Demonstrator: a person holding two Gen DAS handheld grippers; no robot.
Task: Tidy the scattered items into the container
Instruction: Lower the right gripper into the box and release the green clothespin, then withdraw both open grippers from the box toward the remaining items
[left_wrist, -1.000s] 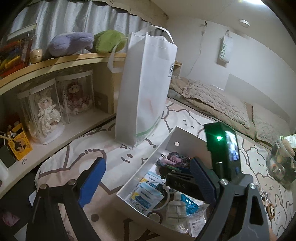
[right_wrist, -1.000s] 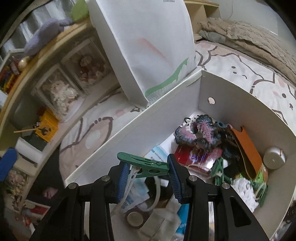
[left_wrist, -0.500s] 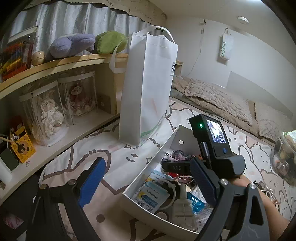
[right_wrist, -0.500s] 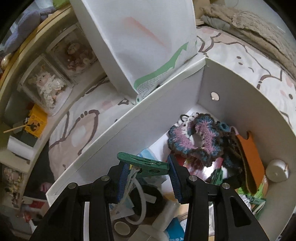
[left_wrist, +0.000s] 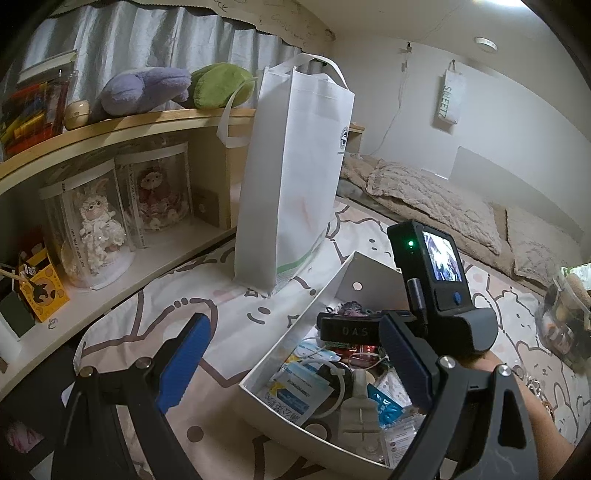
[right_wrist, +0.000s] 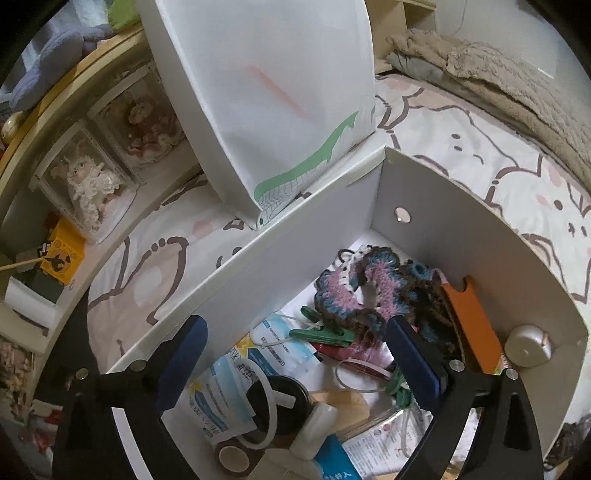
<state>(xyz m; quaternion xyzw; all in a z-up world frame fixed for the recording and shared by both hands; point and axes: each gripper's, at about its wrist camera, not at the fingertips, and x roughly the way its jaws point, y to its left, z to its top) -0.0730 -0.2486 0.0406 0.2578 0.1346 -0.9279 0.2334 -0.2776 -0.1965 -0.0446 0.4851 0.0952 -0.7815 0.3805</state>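
A white box (right_wrist: 461, 206) lies on the bed, full of small items. A green clothes peg (right_wrist: 321, 334) lies inside on a mask packet (right_wrist: 236, 391), beside a crocheted scrunchie (right_wrist: 354, 291). My right gripper (right_wrist: 299, 363) is open and empty, just above the box. In the left wrist view my left gripper (left_wrist: 295, 363) is open and empty over the bedsheet beside the box (left_wrist: 295, 332); the right gripper's body (left_wrist: 432, 291) hangs over the box.
A tall white tote bag (left_wrist: 291, 173) stands behind the box. A wooden shelf (left_wrist: 122, 122) on the left holds doll cases and plush toys. A clear bag (left_wrist: 565, 317) lies at the right. Blankets lie at the bed's far end.
My right gripper has opened and let go of the green peg, which now lies in the box. The left gripper has drawn back and up a little.
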